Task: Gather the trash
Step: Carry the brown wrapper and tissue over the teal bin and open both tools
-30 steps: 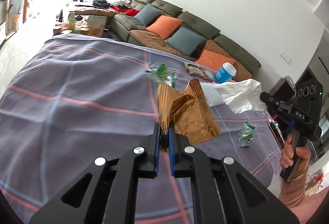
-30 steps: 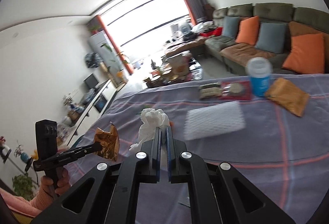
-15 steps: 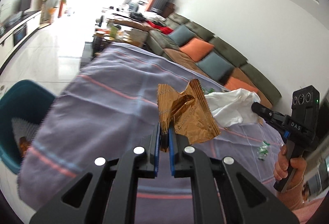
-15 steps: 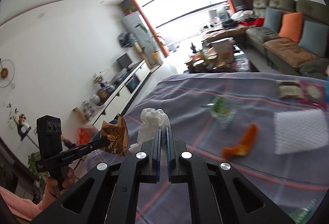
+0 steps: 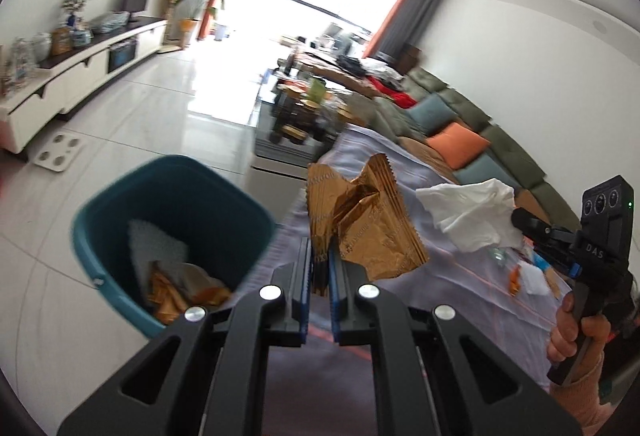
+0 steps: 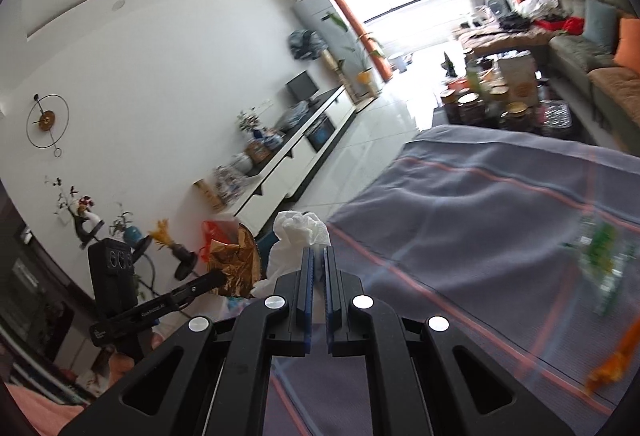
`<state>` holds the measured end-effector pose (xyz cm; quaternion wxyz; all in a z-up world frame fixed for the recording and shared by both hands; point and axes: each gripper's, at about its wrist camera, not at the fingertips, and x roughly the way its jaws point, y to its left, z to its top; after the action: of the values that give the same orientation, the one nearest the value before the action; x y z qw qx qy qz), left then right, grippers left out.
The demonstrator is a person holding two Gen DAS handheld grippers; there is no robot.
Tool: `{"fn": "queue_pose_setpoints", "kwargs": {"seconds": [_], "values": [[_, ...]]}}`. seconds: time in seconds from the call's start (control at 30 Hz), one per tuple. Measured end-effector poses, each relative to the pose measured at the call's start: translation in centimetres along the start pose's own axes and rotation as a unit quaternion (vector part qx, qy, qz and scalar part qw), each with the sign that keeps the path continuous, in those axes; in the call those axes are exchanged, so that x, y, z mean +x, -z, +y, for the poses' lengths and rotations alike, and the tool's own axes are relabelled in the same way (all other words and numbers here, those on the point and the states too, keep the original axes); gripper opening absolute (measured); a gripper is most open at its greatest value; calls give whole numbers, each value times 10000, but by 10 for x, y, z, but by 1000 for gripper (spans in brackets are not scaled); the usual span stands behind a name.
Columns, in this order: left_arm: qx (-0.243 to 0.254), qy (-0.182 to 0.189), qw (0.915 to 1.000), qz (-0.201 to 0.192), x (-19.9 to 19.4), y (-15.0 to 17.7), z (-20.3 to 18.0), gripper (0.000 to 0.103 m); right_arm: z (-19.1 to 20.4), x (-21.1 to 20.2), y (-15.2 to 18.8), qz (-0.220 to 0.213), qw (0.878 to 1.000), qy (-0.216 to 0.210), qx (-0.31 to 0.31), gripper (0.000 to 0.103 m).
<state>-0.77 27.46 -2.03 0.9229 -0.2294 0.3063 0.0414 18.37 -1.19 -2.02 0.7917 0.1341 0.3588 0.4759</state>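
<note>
So both hands are loaded up at this point. The left claw (image 5: 319, 268) is pinched tight on a crumpled gold snack wrapper (image 5: 362, 226), which sticks up out of the pads, and the right claw (image 6: 319, 276) is clamped on a wad of white tissue (image 6: 298, 232). Neither piece has been let go yet.

The teal trash bin (image 5: 160, 232) sits on the tiled floor just off the edge of the bench (image 6: 460, 204), which is covered in a grey cloth with orange stripes. From the left wrist view the wrapper hangs near the bin's rim but not really over the opening, more above the bench edge beside it. The tissue is further over toward the bench side, so it looks like it has a bit more way to go.

Progress-wise: the bin already has stuff in it, what looks like a white foam sheet (image 5: 154, 248) and some orange-gold wrappers (image 5: 180, 296), so a fair chunk seems done. These two pieces look like the current run.

Still left on the bench: a green and clear plastic wrapper (image 6: 604, 256), an orange scrap (image 6: 618, 360), and a few small bits near the right hand that are too blurry to call. So probably at least another trip or two after this drop.
</note>
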Motion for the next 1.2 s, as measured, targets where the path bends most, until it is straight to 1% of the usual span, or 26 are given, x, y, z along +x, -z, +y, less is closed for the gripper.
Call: {"fn": "queue_pose_setpoints", "kwargs": {"seconds": [0.2,0.47,0.73,0.9,1.1,1.2], "values": [[-214,-477,9986,-107,-9,-8,37,9,20,42,-8,265,9994,-193,-133,5],[-425,-865,9953,-60,-4,-11,70,9,40,86,-8,566,9978,-187,-297,5],[-591,-1125,9918,95,12,-8,101,9,56,131,-4,938,9946,-39,-438,5],[-684,-1287,9891,204,23,-5,114,10,62,157,-1,1122,9921,191,-534,5],[-763,-1426,9862,366,38,-1,124,10,67,184,2,1337,9886,340,-598,5],[-817,-1442,9852,435,45,0,129,12,67,195,3,1466,9867,375,-595,10]]}}
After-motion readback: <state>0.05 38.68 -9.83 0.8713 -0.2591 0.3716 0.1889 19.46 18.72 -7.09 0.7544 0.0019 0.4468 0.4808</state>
